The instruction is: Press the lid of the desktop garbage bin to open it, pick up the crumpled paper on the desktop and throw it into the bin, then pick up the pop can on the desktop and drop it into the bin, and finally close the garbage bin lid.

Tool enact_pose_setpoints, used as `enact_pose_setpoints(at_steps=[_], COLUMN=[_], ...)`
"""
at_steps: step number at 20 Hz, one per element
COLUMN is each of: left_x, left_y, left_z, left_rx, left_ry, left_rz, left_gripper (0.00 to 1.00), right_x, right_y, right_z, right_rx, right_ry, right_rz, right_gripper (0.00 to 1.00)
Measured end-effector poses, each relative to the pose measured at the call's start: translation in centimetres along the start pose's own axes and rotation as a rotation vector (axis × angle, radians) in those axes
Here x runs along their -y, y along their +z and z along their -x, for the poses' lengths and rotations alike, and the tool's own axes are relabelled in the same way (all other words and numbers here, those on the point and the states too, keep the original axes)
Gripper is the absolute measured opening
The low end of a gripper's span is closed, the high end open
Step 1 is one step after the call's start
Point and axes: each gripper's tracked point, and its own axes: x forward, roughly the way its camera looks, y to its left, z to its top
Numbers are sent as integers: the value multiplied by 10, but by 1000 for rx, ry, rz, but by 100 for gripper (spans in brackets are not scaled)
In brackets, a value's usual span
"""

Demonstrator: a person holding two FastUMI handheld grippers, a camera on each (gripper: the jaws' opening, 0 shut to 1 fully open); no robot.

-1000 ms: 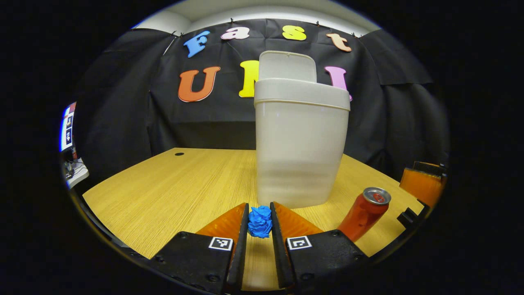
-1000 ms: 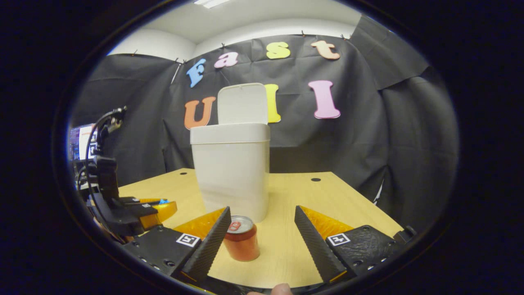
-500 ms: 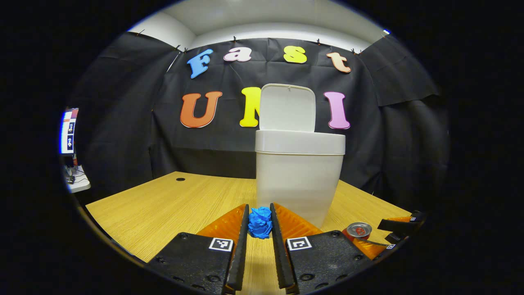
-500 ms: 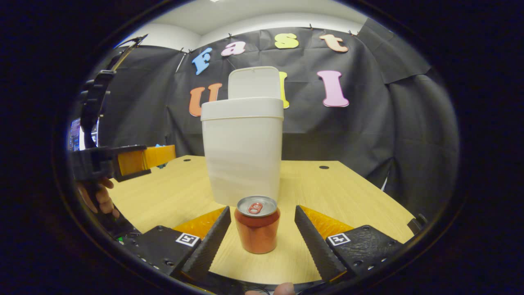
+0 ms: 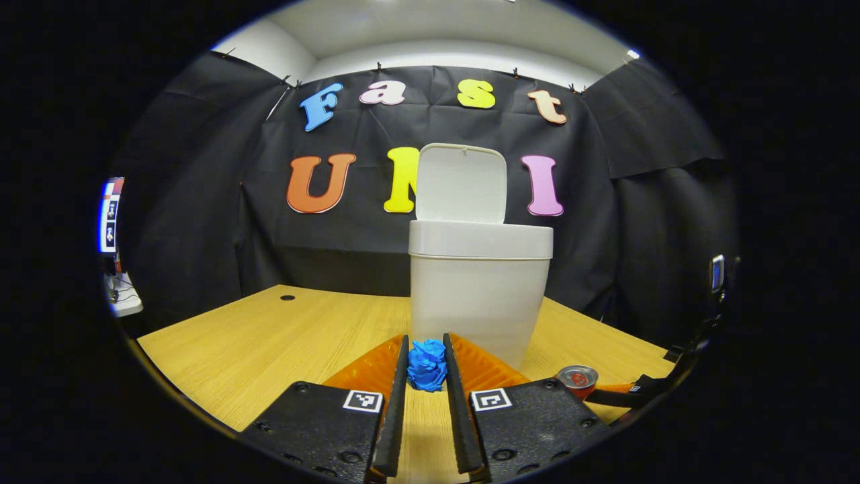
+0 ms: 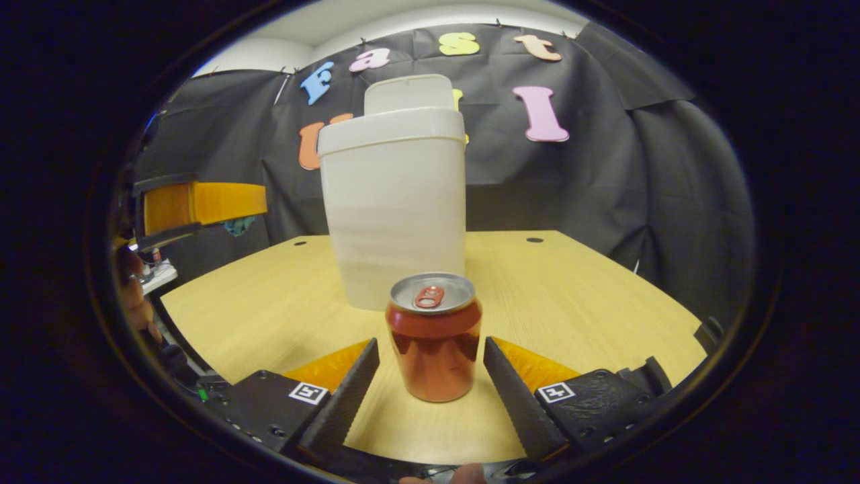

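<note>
1. Risk of losing the crumpled paper (image 5: 427, 364): pinched only near the tips of the left hand-held gripper (image 5: 426, 376), both fingers pressing its sides; could slip out on the way up and land back on the counter (image 5: 269, 343) or bounce off the bin's collar instead of going inside.
2. Risk of clipping the garbage bin (image 5: 477, 296): looks light and stands free near the middle of the counter; a knock on its rim or on the raised lid (image 5: 461, 183) could shove the bin toward the far edge or swing the lid down over the opening.
3. Risk of tipping the pop can (image 6: 435, 336): upright between the spread fingers of the right hand-held gripper (image 6: 430, 386), neither finger touching it; an off-centre closing could push it over and send it rolling toward the near edge.
4. Risk of the two hand-held grippers meeting over the bin if both go for the opening together.
5. Paper: held above the counter's near part, just in front of the bin's base in the left gripper view, well below the open mouth.
6. Can: on the counter in front of the bin, toward the near right corner, centred in the open gap of the right hand-held gripper.
</note>
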Motion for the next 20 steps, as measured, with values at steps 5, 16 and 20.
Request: enact_pose_setpoints(at_steps=[5,16,20], left_x=[-10,-24,-10], left_y=[9,21,50], left_z=[2,-8,-19], left_rx=[22,5,36], left_ry=[22,72,40], left_rz=[-38,-24,-19], left_gripper=[34,34,34], right_x=[1,9,20], right_y=[-14,4,20], right_z=[-14,-3,5], right_rx=[-59,1,39], right_ry=[-16,-4,-5], right_rz=[-29,-48,-24], right_gripper=[97,81,81])
